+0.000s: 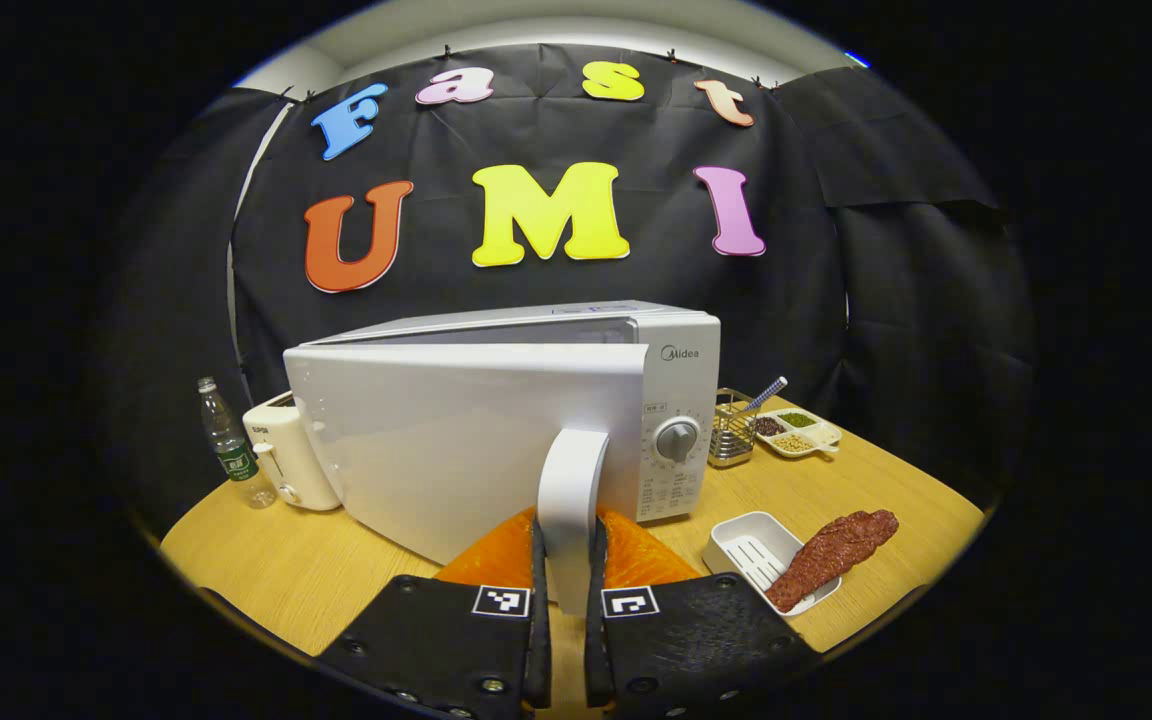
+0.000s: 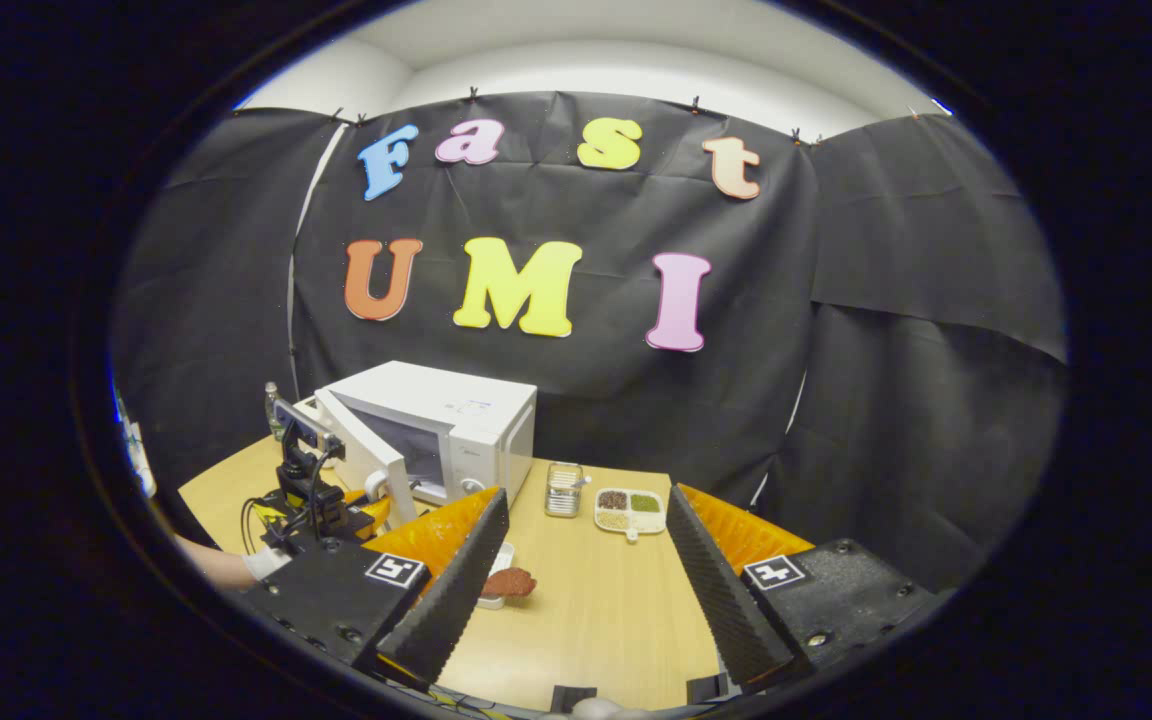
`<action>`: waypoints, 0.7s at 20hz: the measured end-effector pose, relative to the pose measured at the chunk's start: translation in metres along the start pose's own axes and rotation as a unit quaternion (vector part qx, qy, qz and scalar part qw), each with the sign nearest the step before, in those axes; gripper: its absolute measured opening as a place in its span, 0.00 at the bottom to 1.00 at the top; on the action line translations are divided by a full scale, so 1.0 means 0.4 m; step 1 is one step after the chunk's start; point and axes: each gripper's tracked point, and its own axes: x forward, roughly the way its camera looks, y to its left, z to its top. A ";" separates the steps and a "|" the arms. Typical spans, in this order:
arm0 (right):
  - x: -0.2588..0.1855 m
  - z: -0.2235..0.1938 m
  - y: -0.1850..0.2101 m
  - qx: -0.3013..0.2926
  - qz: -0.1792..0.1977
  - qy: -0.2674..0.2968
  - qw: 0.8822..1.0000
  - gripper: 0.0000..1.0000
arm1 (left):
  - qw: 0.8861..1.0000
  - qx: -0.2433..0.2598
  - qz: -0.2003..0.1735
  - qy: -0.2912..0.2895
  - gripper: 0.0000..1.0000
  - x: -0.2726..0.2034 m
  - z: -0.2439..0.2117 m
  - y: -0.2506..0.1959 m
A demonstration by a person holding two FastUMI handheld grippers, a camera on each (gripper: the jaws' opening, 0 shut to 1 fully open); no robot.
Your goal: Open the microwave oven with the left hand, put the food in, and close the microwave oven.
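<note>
The white microwave (image 1: 676, 350) stands on the wooden table with its door (image 1: 436, 440) swung partly open. My left gripper (image 1: 568, 535) is shut on the door's white handle (image 1: 572, 470), one finger on each side. The food, a reddish-brown piece of meat (image 1: 831, 545), lies across a white tray (image 1: 748, 545) to the right of the microwave. In the right gripper view my right gripper (image 2: 586, 495) stands open above the table with nothing between its fingers. That view also has the microwave (image 2: 466, 410), the left gripper (image 2: 321, 505) at the door, and the meat (image 2: 508, 582).
A water bottle (image 1: 229, 445) and a cream toaster (image 1: 286, 455) stand left of the microwave. A wire basket (image 1: 733, 430) and a divided seasoning dish (image 1: 798, 432) sit behind the tray. A gloved hand (image 2: 261, 562) holds the left gripper.
</note>
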 end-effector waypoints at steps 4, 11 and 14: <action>-0.028 -0.003 0.014 -0.001 0.001 0.000 1.000 0.96 | 0.999 0.009 0.047 -0.007 0.61 -0.005 0.010 0.063; -0.045 -0.002 0.019 -0.002 0.000 -0.008 1.000 1.00 | 0.999 0.001 0.041 -0.023 0.95 -0.044 0.041 0.083; -0.045 -0.028 0.045 0.002 0.007 0.000 1.000 0.96 | 0.999 0.006 0.041 -0.016 0.95 -0.088 0.026 0.109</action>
